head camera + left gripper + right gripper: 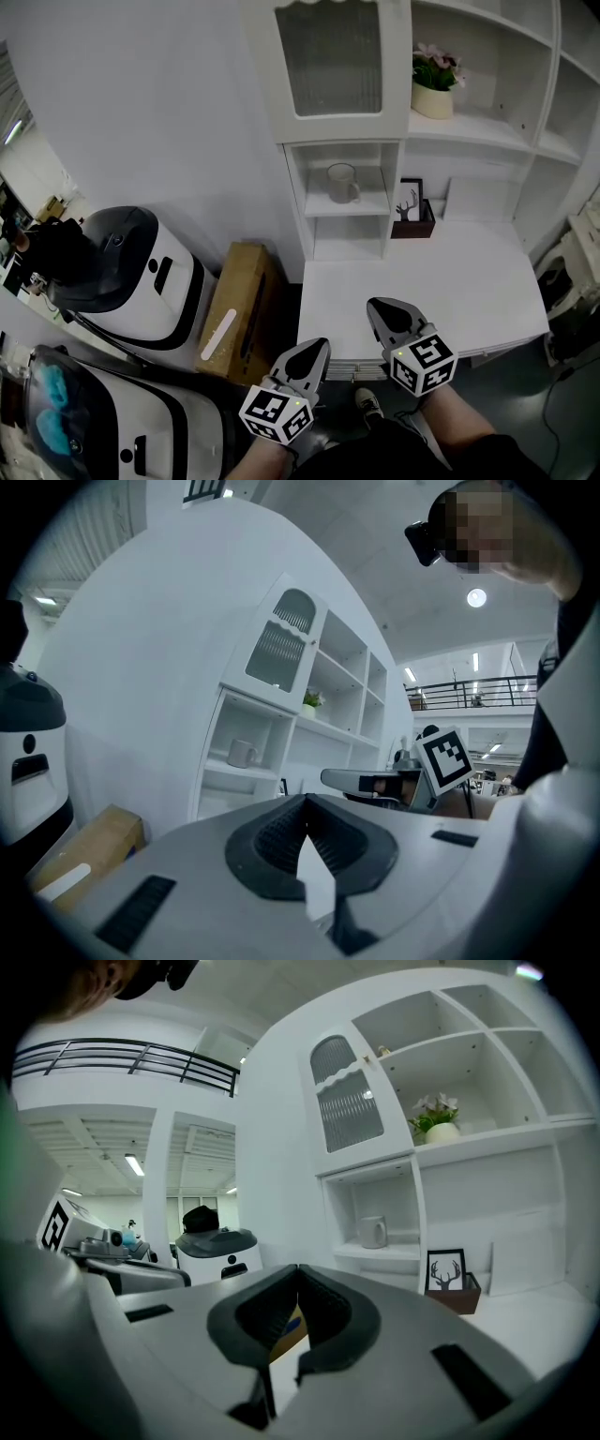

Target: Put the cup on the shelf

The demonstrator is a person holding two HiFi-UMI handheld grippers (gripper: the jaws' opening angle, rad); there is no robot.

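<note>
Two claws are hovering low at the front of the desk (469,272), each with its jaws pressed together on nothing. The left claw (317,347) is hanging off the near corner and the right claw (377,306) is reaching just over the edge. The cup (342,183) is standing upright on the shelf (361,208) in the open cubby, well ahead of and above both claws, with the right one lying nearer.
</note>
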